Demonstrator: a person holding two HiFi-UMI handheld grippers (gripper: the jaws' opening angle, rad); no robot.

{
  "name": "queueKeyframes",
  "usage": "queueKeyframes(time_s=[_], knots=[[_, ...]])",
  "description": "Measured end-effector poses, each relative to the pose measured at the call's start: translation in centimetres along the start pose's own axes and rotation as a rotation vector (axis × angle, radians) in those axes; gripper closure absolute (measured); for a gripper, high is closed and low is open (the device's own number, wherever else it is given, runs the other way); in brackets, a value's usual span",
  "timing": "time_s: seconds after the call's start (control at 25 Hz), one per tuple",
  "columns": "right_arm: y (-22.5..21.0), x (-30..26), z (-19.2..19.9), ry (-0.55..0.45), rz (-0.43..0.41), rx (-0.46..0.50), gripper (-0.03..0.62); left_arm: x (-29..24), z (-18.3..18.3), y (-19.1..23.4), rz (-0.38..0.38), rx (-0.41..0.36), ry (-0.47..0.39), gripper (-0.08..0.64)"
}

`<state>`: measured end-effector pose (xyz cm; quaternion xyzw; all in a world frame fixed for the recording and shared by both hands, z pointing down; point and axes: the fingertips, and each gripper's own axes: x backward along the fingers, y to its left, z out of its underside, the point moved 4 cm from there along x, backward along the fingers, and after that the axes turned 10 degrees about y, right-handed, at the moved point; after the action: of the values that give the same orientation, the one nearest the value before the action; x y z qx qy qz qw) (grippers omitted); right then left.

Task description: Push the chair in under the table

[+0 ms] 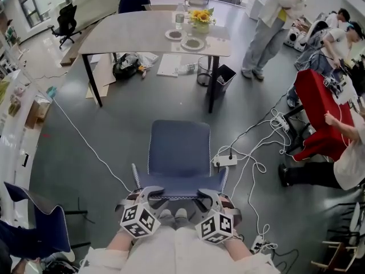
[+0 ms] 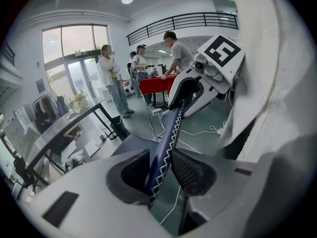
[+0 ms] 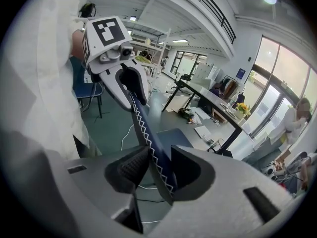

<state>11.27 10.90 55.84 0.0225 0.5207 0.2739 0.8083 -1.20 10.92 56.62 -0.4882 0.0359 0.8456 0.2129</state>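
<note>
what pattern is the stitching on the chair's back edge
White zigzag stitching on the blue chair, clearest in the left gripper view.

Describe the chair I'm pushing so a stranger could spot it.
Find the grey table with yellow flowers. The blue chair stands on the floor facing it. Unlike the other chair at far left, the left gripper and right gripper clamp its backrest.
</note>
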Motion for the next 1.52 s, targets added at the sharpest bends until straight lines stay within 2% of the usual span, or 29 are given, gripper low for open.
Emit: queueKeyframes(time_s=[0.24,0.44,0.68,1.16,1.52], knots=[[-3.4,-1.7,-0.1,-0.022,0.013,0.027,0.471,-1.7,-1.6,3.0,-0.031,0.004,0.002,0.417],[-6.3,-2.6,0.4,-0.024,0.031,0.018,0.469,-3.0,-3.4,4.7,-0.052,0.005,-0.011,0.417],[-8.6,-4.2,-0.3,-0.038,0.055,0.009,0.469,-4.2,-4.0,7.3,-0.074,0.010,-0.015,0.414],[-15.3,-8.2,-4.0,-0.072,0.075,-0.006,0.469,-5.9,-5.3,16.2,-0.097,-0.006,-0.030,0.403],[-21.9,-12.7,-6.9,-0.039,0.077,-0.059,0.463,-8.5,-6.6,24.3,-0.074,-0.015,-0.031,0.402]])
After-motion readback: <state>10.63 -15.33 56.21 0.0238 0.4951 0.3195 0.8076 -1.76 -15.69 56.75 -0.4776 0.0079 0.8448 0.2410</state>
